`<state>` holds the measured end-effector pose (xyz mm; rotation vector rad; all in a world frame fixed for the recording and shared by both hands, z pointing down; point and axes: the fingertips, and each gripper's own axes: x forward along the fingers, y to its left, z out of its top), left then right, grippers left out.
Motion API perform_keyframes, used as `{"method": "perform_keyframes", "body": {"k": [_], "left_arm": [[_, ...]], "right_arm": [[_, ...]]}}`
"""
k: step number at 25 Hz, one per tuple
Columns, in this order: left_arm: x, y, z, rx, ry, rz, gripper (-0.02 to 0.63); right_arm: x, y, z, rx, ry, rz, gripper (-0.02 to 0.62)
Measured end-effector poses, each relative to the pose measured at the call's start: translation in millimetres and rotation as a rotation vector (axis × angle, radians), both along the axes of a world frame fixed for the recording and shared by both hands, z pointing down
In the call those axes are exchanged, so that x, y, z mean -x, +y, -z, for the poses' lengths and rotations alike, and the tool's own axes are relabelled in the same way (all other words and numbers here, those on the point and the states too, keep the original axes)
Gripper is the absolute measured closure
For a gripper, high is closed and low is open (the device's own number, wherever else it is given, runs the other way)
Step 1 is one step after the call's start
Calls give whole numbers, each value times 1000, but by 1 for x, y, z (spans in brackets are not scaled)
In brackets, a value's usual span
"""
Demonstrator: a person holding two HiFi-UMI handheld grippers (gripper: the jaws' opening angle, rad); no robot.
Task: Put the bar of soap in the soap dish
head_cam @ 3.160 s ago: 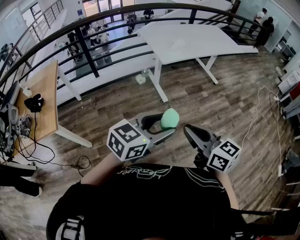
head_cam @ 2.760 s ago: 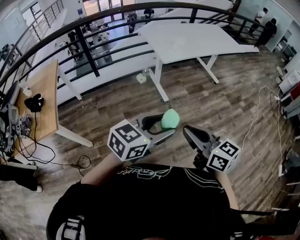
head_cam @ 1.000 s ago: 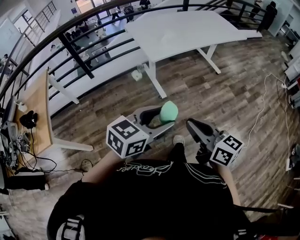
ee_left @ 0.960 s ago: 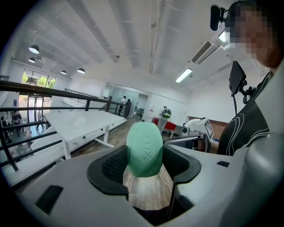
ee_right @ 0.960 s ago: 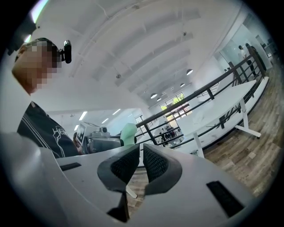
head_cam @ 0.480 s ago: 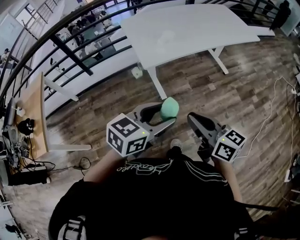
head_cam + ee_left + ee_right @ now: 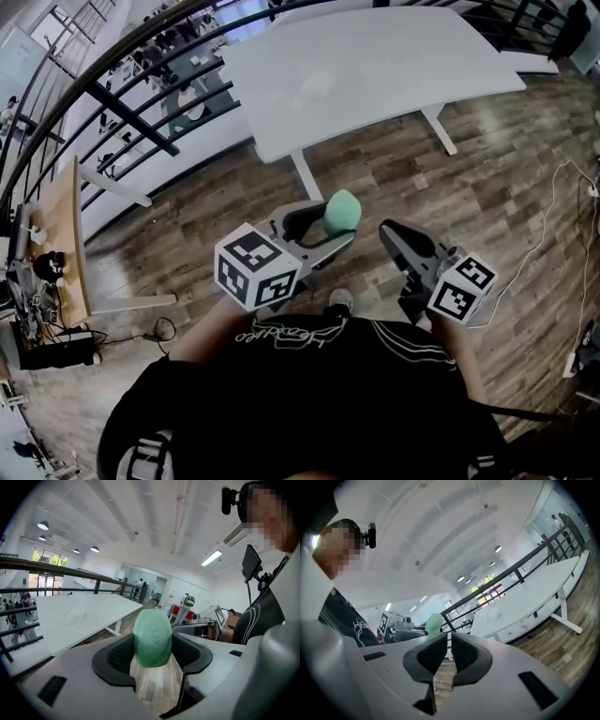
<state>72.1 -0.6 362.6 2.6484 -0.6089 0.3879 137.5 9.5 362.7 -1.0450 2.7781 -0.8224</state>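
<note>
A mint-green bar of soap (image 7: 342, 212) sits upright between the fingertips of my left gripper (image 7: 330, 225), which is shut on it at waist height over the wooden floor. In the left gripper view the soap (image 7: 152, 638) stands between the black pads (image 7: 123, 654). My right gripper (image 7: 397, 240) is beside it on the right, with its jaws together and nothing in them (image 7: 450, 654). The right gripper view also shows the soap (image 7: 434, 623) off to the left. A faint translucent dish-like object (image 7: 314, 89) lies on the white table ahead; it also shows in the left gripper view (image 7: 75, 617).
The white table (image 7: 394, 56) stands ahead on slanted legs (image 7: 305, 178). A black railing (image 7: 131, 117) runs behind it on the left. A wooden desk (image 7: 66, 234) with cables is at far left. A white cable (image 7: 567, 178) trails on the floor at right.
The white table has come closer and larger in the head view. Both grippers have been carried toward it. The soap stays gripped in the left gripper.
</note>
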Motion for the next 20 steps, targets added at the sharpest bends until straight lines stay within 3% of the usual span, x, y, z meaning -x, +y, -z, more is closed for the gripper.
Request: {"method": "perform_keyframes", "body": {"k": [7, 20], "left_arm": [[-24, -22, 9, -34, -10, 35, 348], [-5, -35, 13, -56, -8, 106, 348]], "right_arm": [[-28, -26, 7, -27, -15, 22, 566], [-7, -45, 15, -65, 1, 105, 566]]}}
